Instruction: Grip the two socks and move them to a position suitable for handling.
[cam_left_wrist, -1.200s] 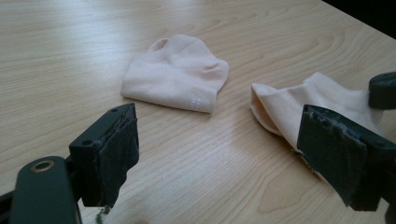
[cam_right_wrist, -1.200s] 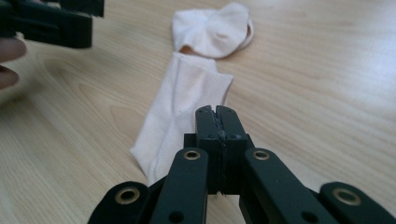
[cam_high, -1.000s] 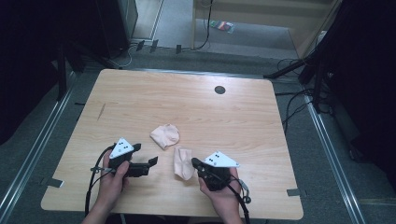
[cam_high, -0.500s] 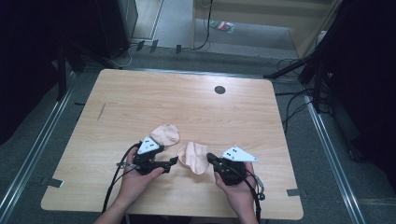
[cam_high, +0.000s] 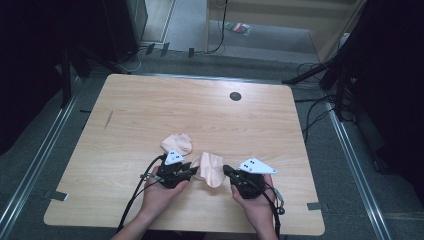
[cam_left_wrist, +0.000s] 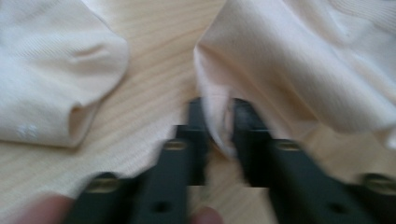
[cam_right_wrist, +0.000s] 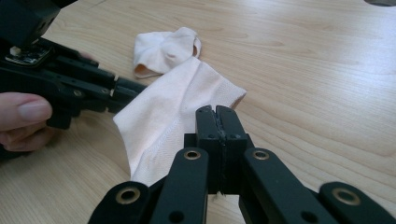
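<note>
Pale wood surface: peach cotton sock spans L–R btwn left tongs and right tongs, each clamped on an edge.

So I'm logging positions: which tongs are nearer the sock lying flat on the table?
Left. The left tongs sit just below the flat sock; the right tongs are farther right.

Dim surroundings, evenly lit tabletop, blurred close-ups
</note>
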